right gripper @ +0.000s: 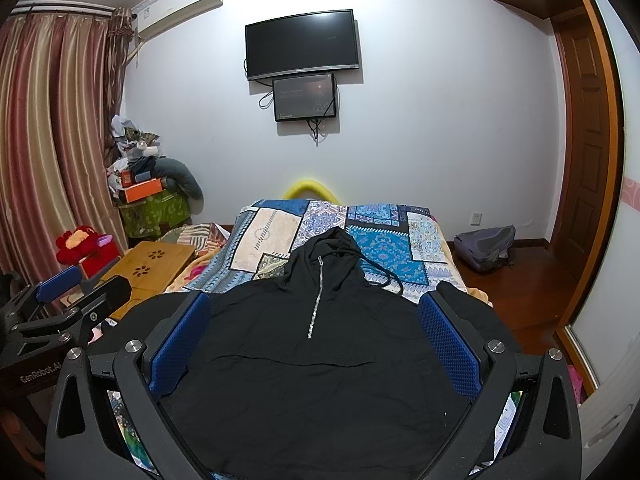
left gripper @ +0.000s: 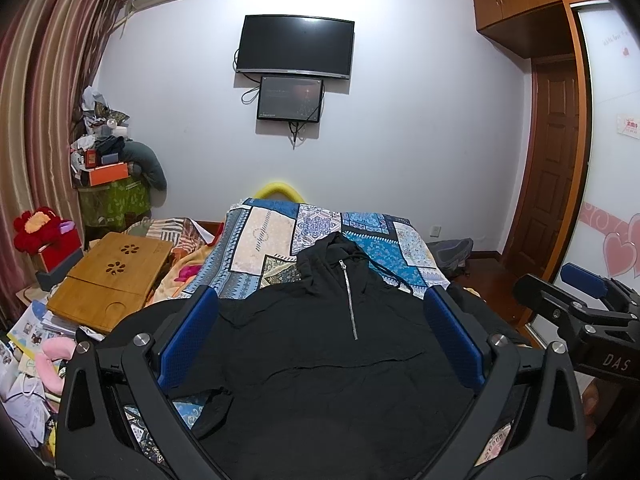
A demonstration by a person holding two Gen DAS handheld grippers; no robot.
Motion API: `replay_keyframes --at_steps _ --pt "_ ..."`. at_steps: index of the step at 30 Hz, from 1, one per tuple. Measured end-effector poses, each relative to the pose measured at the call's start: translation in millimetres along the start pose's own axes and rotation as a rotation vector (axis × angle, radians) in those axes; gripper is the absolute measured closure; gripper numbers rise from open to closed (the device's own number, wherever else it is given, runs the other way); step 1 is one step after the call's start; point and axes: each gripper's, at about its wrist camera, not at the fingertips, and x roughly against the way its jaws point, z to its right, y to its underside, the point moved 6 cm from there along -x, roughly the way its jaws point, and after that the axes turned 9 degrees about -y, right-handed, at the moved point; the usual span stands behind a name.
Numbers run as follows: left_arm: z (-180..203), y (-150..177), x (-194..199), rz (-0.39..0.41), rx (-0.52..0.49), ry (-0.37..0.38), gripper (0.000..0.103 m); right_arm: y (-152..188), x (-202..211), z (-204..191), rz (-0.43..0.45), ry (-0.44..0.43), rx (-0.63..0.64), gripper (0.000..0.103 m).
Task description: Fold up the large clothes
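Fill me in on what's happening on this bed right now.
A person holds a two-finger tool in each hand above a black hoodie that lies spread out, front up, on the patterned bedspread. Its hood points toward the far wall and its short silver zipper is closed. The left tool and the right tool both hang open over the garment, gripping nothing. Judging by how it lies, no fold has been made yet.
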Motion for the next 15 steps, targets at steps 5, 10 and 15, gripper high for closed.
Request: replay_keyframes --at_steps 5,10,15 --pt "0.5 -0.3 -0.3 0.001 -0.001 -0.001 0.000 0.6 0.1 -0.3 -0.001 -0.001 0.000 0.000" --pt "0.0 -0.1 -0.5 0.000 0.000 0.000 0.000 1.3 0.1 -0.4 -0.006 -0.001 0.001 0.000" --pt "-1.7 1.2 -0.7 -0.006 -0.001 -0.003 0.000 -0.8 -2.2 -1.3 -0.012 -0.002 0.006 0.000"
